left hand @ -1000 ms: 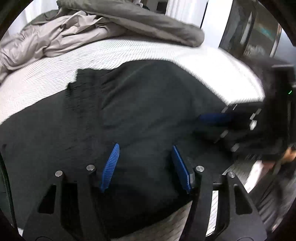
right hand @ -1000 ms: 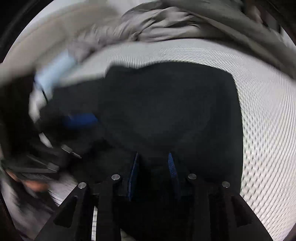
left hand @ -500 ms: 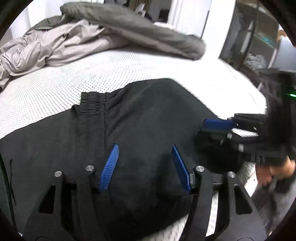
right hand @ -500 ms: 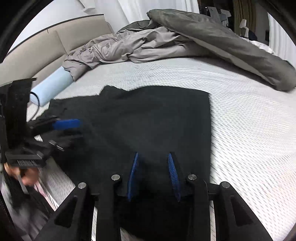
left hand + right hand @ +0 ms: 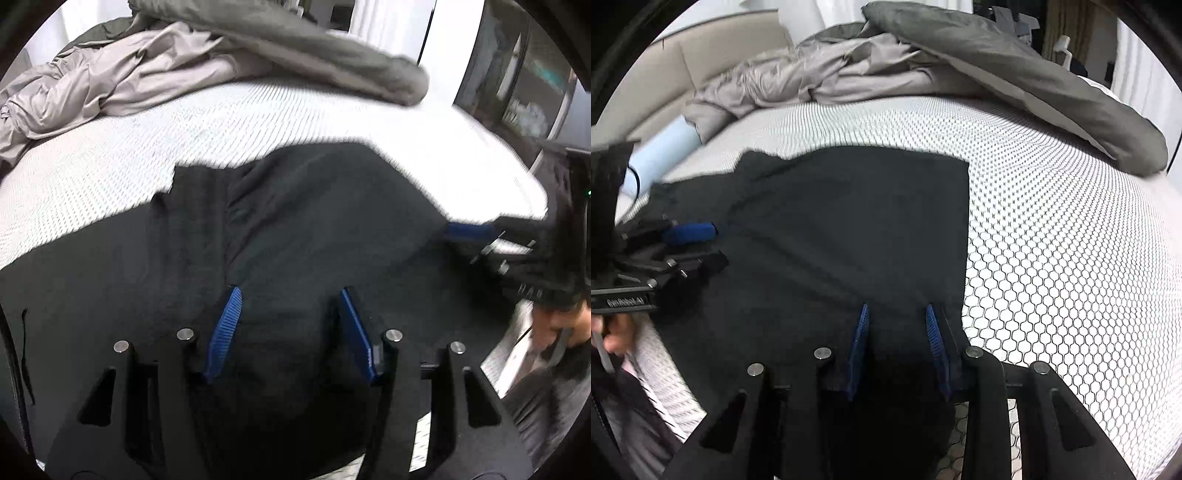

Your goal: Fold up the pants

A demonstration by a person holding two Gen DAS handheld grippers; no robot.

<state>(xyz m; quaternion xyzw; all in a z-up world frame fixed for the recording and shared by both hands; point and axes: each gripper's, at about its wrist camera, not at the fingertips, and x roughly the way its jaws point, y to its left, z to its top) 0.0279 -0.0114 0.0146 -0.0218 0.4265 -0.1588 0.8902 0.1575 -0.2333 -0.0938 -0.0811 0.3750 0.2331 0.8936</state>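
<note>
While black pants [image 5: 295, 221] cover mattress [image 5: 1052, 221] | left claw [image 5: 288, 325] closing

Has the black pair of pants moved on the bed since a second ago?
Cannot tell. The black pants cover much the same part of the white honeycomb-patterned mattress below the crumpled grey duvet; the small shifts may be camera motion.

A rumpled grey duvet [image 5: 960, 62] lies on the honeycomb-patterned mattress [image 5: 1052, 229].
</note>
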